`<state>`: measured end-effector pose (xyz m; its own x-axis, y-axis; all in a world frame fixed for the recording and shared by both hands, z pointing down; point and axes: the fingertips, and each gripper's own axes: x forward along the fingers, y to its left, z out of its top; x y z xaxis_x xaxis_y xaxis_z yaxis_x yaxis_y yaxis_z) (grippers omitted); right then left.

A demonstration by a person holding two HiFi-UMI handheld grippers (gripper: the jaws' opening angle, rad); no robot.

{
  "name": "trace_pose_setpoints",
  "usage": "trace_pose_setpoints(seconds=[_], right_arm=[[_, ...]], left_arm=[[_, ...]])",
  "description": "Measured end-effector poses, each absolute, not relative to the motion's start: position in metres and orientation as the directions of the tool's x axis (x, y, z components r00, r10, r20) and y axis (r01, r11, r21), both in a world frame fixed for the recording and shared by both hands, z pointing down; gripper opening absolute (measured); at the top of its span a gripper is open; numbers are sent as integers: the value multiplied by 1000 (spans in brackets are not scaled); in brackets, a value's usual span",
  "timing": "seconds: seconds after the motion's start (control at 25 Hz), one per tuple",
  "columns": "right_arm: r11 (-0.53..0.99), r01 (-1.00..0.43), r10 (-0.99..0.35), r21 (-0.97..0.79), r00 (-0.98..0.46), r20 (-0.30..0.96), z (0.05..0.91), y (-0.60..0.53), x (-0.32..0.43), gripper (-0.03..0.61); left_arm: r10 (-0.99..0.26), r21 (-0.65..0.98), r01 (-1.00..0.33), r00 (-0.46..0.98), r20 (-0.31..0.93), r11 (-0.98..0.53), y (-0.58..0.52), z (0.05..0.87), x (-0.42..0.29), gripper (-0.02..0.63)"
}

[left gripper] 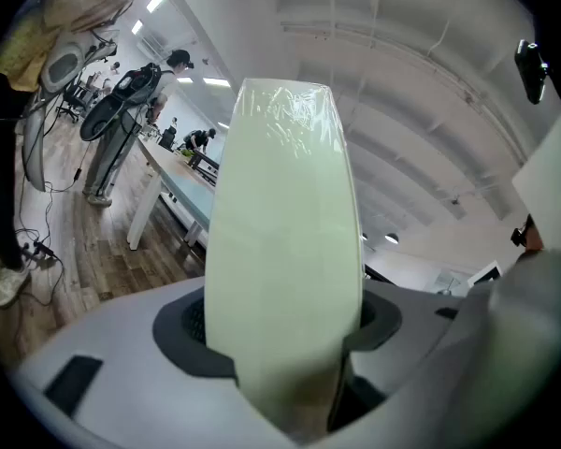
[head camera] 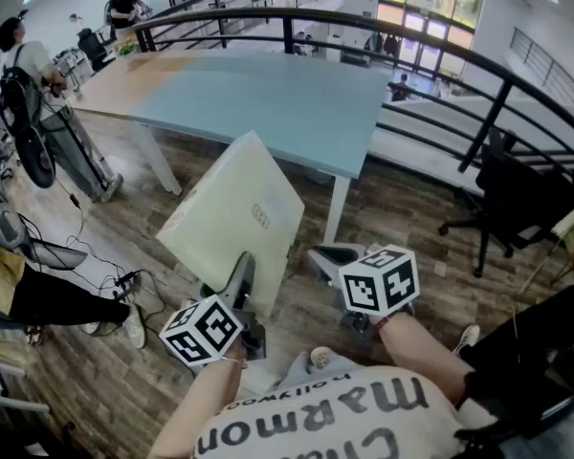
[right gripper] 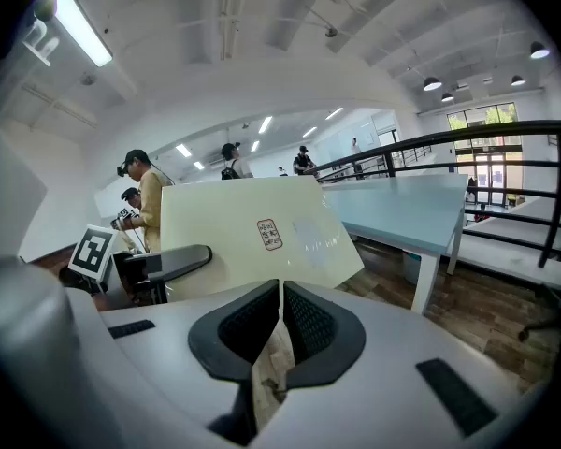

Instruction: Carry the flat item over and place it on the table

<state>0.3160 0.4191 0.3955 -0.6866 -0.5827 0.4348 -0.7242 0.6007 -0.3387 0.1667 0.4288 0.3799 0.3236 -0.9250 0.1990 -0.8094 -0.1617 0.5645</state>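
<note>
Carrying short of the worktop (head camera: 297, 103), the left gripper (head camera: 242, 280) alone clamps the tilted panel (head camera: 234, 213) at its lower edge. The right gripper (right gripper: 280, 293), jaws nearly together, holds nothing. Such one-edge hold may let it pivot or slip.

My left claw (left gripper: 280, 330) clamps the flat item (left gripper: 285, 204), a pale cream board rising upright between the dark pads, with clear film glinting at its top. Off to the left are wooden floor (left gripper: 84, 251) and a blue-topped surface (left gripper: 187, 193).
</note>
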Motion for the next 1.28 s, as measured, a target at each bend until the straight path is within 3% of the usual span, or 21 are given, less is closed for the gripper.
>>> trace_pose_setpoints(seconds=[0.56, 1.28], right_arm=[[591, -714, -584, -375, -699, 413, 402, 408, 304, 46], [643, -671, -552, -368, -740, 385, 390, 197, 293, 46]], left_arm=[[-929, 562, -813, 311, 200, -151, 421, 385, 152, 281], [-951, 563, -820, 249, 181, -107, 222, 380, 136, 282]])
